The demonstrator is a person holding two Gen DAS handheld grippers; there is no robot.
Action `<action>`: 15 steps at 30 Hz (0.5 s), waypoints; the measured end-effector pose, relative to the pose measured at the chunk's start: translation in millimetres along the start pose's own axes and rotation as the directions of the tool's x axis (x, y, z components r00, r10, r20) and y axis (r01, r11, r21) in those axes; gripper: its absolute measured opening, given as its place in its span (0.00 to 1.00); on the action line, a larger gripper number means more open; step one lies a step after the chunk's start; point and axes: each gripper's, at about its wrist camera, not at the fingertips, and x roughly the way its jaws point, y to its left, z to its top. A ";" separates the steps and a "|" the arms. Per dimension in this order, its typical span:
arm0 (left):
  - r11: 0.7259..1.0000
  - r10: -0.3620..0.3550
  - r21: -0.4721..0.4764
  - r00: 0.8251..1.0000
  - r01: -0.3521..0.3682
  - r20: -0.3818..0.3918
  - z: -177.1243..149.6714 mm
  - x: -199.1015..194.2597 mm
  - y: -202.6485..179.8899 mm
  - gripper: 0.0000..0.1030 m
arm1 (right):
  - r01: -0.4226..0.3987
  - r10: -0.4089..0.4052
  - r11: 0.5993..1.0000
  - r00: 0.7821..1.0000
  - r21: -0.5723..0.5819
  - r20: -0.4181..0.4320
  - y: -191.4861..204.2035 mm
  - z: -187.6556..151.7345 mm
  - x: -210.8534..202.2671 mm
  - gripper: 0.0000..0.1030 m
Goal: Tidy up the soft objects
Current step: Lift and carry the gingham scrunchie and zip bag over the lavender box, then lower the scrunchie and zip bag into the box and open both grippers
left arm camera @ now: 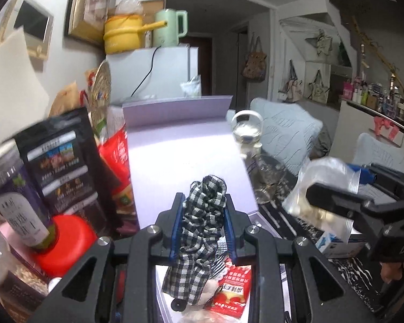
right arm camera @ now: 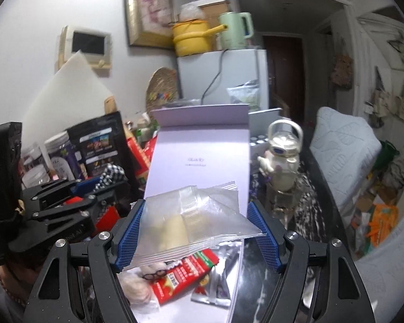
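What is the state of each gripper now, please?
Left gripper: closed on the checkered scrunchie.
Right gripper: holding the clear zip bag.

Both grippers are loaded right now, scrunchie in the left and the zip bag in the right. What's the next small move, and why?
Probably bring the left gripper toward the mouth of the clear zip bag. The checkered scrunchie is clamped between the left fingers, and the right gripper holds the bag up over the lavender box, apart from it. Whether the bag's mouth is open is unclear.
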 end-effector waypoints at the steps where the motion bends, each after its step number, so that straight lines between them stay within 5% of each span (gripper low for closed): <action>1: 1.000 0.001 -0.010 1.000 -0.001 -0.013 -0.9 4.8 2.1 0.26 | -0.007 0.007 1.000 1.000 0.006 0.000 -0.8 0.6 6.0 0.73; 15: 0.999 0.039 -0.002 0.990 -0.040 -0.139 -19.0 51.9 7.4 0.26 | 0.003 -0.003 1.000 0.989 -0.002 -0.146 -7.6 -18.1 57.4 0.74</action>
